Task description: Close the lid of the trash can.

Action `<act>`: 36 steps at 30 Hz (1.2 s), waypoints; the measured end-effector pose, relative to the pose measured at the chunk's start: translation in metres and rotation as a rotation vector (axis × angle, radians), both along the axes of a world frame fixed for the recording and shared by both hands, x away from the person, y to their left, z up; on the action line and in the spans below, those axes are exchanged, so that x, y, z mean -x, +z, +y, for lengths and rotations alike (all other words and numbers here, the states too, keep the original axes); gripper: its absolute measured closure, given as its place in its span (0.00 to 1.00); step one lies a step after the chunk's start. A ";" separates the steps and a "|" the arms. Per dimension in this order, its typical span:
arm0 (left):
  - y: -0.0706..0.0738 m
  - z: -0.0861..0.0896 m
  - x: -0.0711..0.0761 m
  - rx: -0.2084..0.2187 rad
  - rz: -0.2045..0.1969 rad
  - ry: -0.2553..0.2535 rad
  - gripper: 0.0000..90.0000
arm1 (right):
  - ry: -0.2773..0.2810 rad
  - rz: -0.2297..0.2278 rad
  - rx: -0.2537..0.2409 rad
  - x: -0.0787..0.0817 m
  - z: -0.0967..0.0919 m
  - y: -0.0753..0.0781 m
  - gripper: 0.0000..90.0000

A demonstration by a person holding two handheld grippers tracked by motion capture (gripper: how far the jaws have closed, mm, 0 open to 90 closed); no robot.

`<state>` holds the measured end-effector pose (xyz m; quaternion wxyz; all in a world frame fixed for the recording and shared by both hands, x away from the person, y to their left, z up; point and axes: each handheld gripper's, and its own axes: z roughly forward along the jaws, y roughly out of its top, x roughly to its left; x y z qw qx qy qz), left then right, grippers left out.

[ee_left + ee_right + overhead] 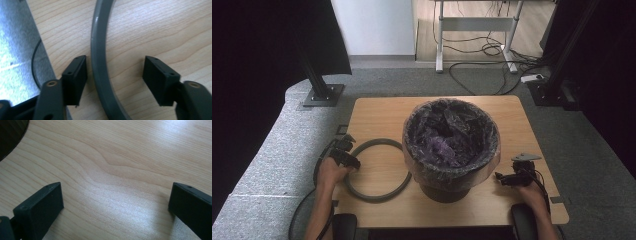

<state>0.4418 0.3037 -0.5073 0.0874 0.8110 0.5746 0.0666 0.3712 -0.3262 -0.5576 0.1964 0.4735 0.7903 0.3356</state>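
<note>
- The left gripper (115, 77) is straddling the grey ring (98, 62); its jaws are standing apart, not yet pressing. The ring is lying flat on the counter (150, 32), running up between the jaws and closer to the left one, with a clear gap to the right one.
- The step in hand is likely taking hold of the ring at its near-left arc. The next move calls for closing the jaws fully on the band, then lifting it, probably toward the bin.
- The bin (451, 185), lined with a bag (447, 137), is standing well to the right of those jaws; the ring's far side is lying just beside its base, maybe touching it.
- The overhanging bag rim is what could snag the ring as it rises.
- The right gripper (503, 179) is waiting just right of the bin, its jaws released and wide over bare wood, with nothing between them.
</note>
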 end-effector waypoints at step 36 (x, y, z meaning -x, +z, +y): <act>0.039 0.019 -0.032 0.109 0.315 0.071 0.89 | 0.000 0.000 0.001 0.000 0.000 0.000 0.00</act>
